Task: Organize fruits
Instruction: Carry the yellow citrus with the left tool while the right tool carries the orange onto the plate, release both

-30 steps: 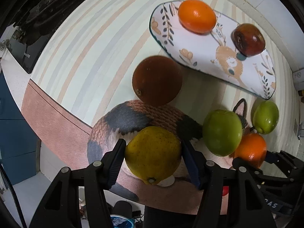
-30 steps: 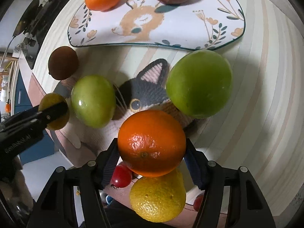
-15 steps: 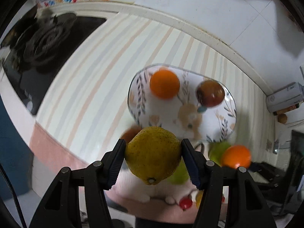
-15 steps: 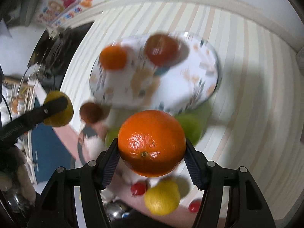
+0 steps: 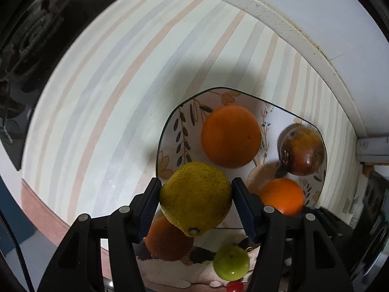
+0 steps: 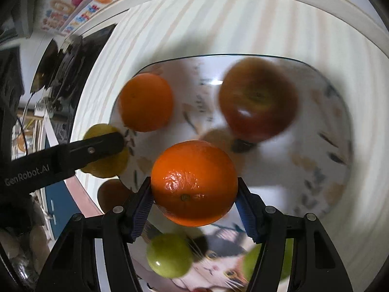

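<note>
My left gripper [image 5: 195, 200] is shut on a yellow lemon [image 5: 195, 198] and holds it in the air at the near left edge of the patterned plate [image 5: 170, 131]. My right gripper [image 6: 194, 194] is shut on an orange [image 6: 194, 182] above the plate's near side [image 6: 335, 160]. On the plate lie another orange [image 5: 231, 136] [image 6: 145, 102] and a red-brown apple [image 5: 302, 149] [image 6: 257, 98]. The right gripper's orange also shows in the left wrist view [image 5: 282, 196], and the left gripper with the lemon [image 6: 104, 150] shows in the right wrist view.
Below, on a cat-shaped mat [image 6: 218, 265], lie a brown fruit [image 5: 167, 241], green apples [image 5: 231, 262] [image 6: 170, 254] and a cherry tomato [image 5: 234, 286]. A black stove [image 5: 36, 36] is at the far left. A white wall rim [image 5: 279, 19] runs behind the striped counter.
Both grippers have risen off the mat with their fruit and moved forward over the plate, which now looks larger and closer. The mat has dropped to the bottom of both views.
</note>
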`<state>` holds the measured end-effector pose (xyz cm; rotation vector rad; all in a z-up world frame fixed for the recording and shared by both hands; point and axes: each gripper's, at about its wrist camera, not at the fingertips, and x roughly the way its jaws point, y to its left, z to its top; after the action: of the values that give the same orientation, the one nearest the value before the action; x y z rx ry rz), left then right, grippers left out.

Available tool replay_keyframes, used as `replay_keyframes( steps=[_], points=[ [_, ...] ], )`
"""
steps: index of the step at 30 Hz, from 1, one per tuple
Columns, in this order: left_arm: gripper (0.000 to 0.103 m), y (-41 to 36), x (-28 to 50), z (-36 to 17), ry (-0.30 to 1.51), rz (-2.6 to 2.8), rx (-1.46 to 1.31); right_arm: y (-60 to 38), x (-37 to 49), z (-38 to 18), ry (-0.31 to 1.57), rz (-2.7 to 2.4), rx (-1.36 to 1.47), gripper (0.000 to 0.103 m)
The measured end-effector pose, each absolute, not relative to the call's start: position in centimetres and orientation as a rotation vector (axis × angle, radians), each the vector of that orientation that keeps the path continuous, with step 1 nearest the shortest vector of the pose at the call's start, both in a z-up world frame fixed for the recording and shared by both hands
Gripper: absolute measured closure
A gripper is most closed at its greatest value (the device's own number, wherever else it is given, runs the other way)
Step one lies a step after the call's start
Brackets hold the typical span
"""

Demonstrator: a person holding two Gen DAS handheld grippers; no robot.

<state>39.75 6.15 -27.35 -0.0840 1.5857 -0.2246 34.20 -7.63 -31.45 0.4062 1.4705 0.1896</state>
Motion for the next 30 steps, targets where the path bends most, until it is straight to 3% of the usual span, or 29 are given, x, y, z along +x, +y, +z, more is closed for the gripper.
replay_keyframes(
  steps=[11, 13, 15, 16, 18, 30],
  points=[
    [0.045, 6.3, 40.5, -28.4, 1.641, -0.232, -0.100, -5.4, 35.4, -32.3, 1.497, 0.286, 0.384, 0.035],
    [0.045, 6.4, 40.6, -28.5, 1.646, -0.223, -0.114, -5.4, 35.4, -32.2, 1.509, 0.288, 0.389, 0.027],
    [0.037, 7.0, 40.8, -28.2, 1.636, -0.223, -0.137, -5.6, 35.0, -31.8, 1.505, 0.278, 0.384, 0.013],
    [0.026, 7.0, 40.9, -28.0, 1.629, -0.222, -0.141, -5.9, 34.8, -31.5, 1.501, 0.271, 0.382, 0.013],
    [0.018, 7.4, 40.9, -27.3, 1.605, -0.214, -0.133, -6.5, 34.4, -30.9, 1.499, 0.261, 0.397, 0.013],
    [0.017, 7.8, 36.8, -22.7, 1.424, -0.124, 0.020, -10.9, 31.2, -24.1, 1.363, 0.023, 0.237, 0.008]
  ],
)
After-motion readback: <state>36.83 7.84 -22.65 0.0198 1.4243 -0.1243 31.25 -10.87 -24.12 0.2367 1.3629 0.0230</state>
